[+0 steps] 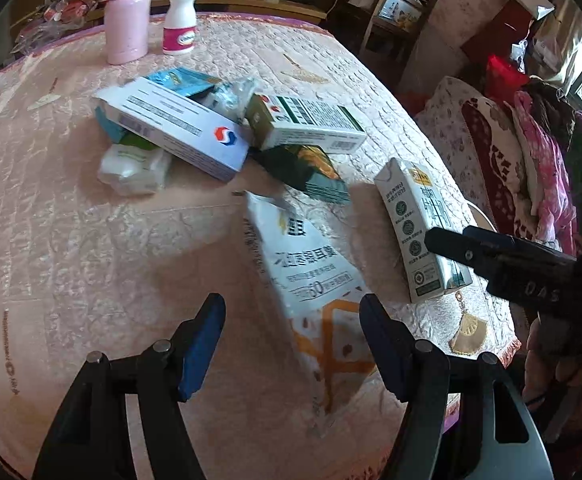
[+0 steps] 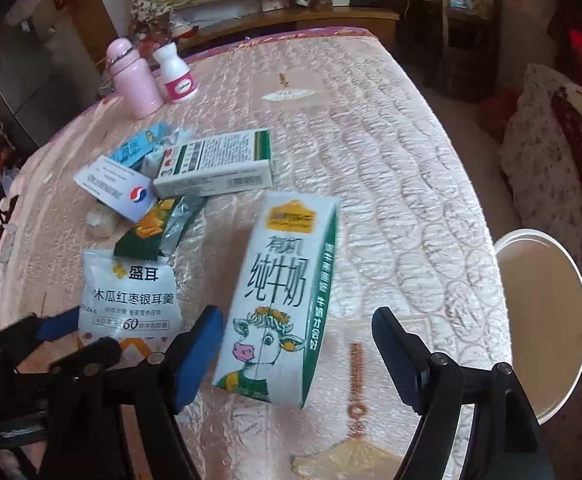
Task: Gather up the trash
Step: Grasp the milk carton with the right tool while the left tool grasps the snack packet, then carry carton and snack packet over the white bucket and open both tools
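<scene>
A white snack pouch [image 1: 303, 272] lies flat on the pink quilted tablecloth [image 1: 91, 240]. My left gripper [image 1: 291, 312] hovers open just over its near end, a blue pad on either side and neither touching it. A milk carton [image 2: 279, 292] with a cartoon cow lies on its side to the right of the pouch [image 2: 131, 292]. My right gripper [image 2: 297, 320] is open astride the carton's lower half; its left pad is close to the carton's edge and the right pad stands well apart. The carton [image 1: 419, 232] also shows in the left wrist view.
Behind lies a pile: a blue-and-white box [image 1: 179, 132], a green-and-white box [image 1: 307, 124], a dark green wrapper [image 1: 307, 172] and a tissue pack [image 1: 135, 168]. A pink flask [image 1: 127, 12] and a white bottle [image 1: 179, 20] stand at the far edge. A white bin [image 2: 539, 320] sits beside the table's right edge.
</scene>
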